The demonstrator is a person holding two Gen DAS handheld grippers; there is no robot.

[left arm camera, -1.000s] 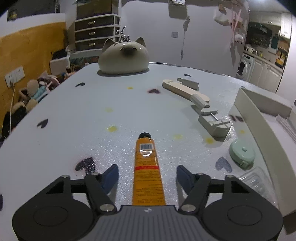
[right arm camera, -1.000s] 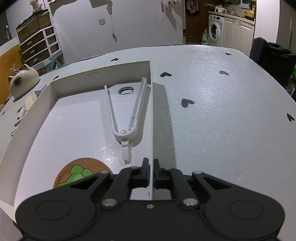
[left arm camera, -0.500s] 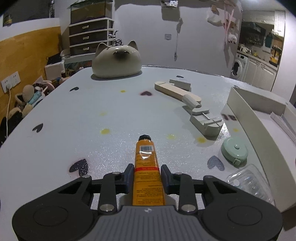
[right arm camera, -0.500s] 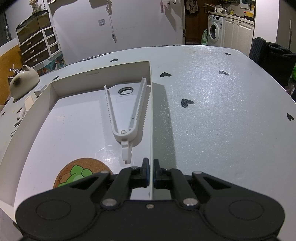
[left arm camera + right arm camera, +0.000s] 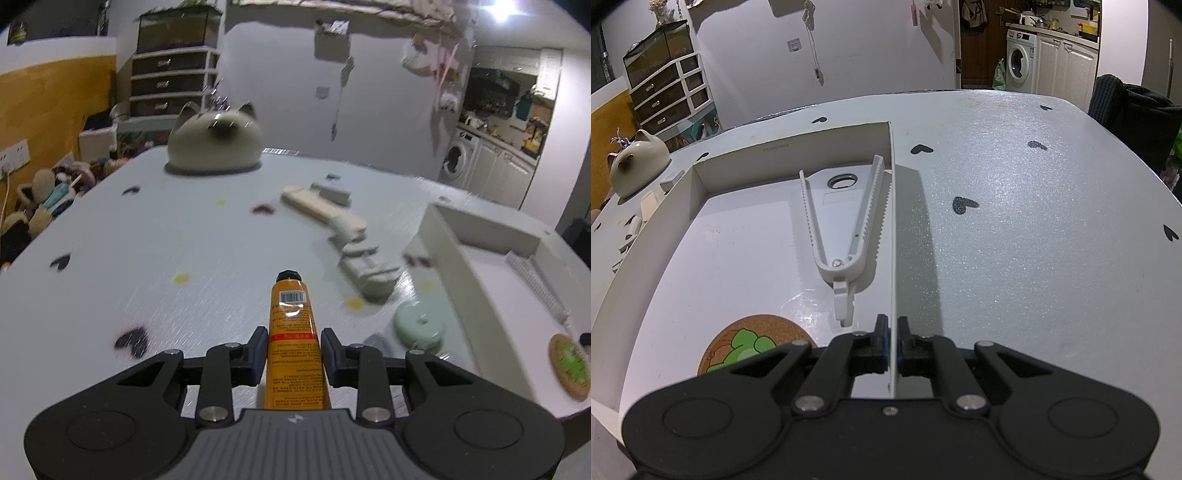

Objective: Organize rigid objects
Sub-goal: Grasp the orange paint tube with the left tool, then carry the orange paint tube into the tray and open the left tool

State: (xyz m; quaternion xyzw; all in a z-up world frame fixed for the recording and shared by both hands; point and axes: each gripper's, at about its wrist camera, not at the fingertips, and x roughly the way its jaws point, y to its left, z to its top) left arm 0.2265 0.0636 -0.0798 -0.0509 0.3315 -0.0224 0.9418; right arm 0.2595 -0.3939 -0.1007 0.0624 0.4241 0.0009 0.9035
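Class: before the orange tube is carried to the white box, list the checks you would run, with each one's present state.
1. Left tongs shut on the orange tube: ok.
2. Tube cap on: ok.
3. Right tongs shut on the box wall, steadying the box: ok.
4. Free floor in the box beside the white opener and the coaster: ok.
5. Tube clear of the table: cannot tell.

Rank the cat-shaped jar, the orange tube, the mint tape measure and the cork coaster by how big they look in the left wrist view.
1. Cat-shaped jar, largest even though it stands farthest away.
2. Orange tube, long, but nearness to the camera inflates it.
3. Mint tape measure and cork coaster look about alike; the coaster is foreshortened at the fisheye edge, so no ranking.
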